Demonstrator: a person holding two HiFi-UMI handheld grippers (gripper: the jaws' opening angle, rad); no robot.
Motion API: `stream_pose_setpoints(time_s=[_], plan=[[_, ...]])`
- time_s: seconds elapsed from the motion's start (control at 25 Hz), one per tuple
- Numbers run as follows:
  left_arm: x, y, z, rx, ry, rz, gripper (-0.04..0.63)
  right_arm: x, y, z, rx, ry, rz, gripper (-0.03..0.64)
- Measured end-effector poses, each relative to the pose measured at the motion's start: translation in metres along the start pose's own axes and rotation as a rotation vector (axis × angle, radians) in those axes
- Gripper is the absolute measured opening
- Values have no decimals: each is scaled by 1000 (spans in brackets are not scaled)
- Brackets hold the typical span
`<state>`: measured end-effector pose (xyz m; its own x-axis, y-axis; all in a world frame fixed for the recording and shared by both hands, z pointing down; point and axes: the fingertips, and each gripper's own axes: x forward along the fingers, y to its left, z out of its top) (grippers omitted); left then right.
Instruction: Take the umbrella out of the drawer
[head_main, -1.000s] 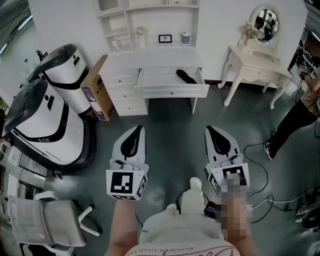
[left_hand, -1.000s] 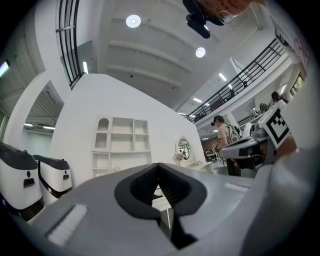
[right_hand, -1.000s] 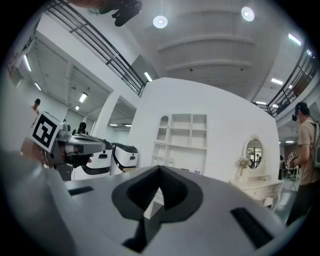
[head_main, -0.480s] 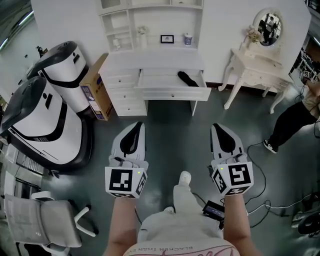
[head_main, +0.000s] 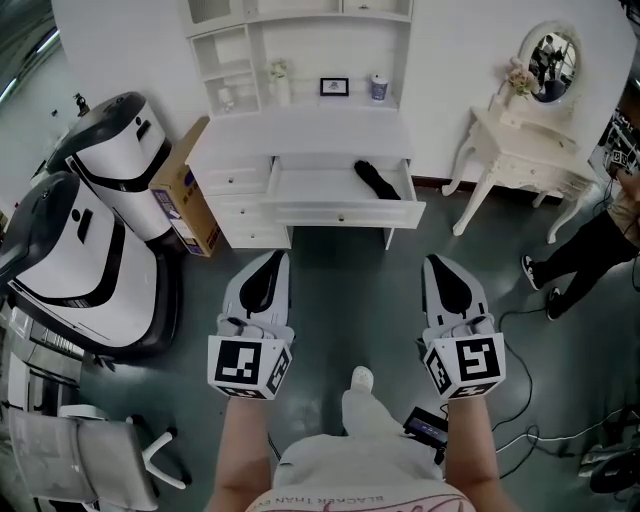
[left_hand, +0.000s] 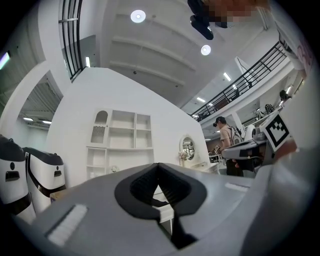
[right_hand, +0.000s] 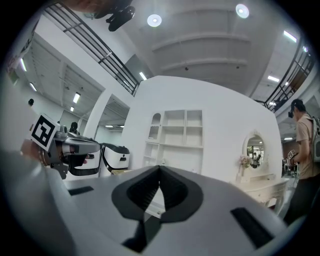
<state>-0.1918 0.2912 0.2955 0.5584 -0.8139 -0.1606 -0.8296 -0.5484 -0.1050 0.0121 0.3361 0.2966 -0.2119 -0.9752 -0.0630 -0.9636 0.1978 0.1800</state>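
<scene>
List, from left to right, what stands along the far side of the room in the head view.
white-and-black machines → cardboard box → black umbrella lying in the open drawer → dressing table → person at the right edge

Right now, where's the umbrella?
Head view, top centre: the black umbrella lies at the right end of the open drawer of the white desk, left of the dressing table.
</scene>
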Motion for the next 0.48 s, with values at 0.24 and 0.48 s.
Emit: stream_pose_setpoints(time_s=[0.24,0.48], plan=[[83,9,-5,-9,18,21,8,66,-54,-12,9,23,35,8],[152,4,-8,8,28,11,8,115,-102,-19,29,8,49,8]])
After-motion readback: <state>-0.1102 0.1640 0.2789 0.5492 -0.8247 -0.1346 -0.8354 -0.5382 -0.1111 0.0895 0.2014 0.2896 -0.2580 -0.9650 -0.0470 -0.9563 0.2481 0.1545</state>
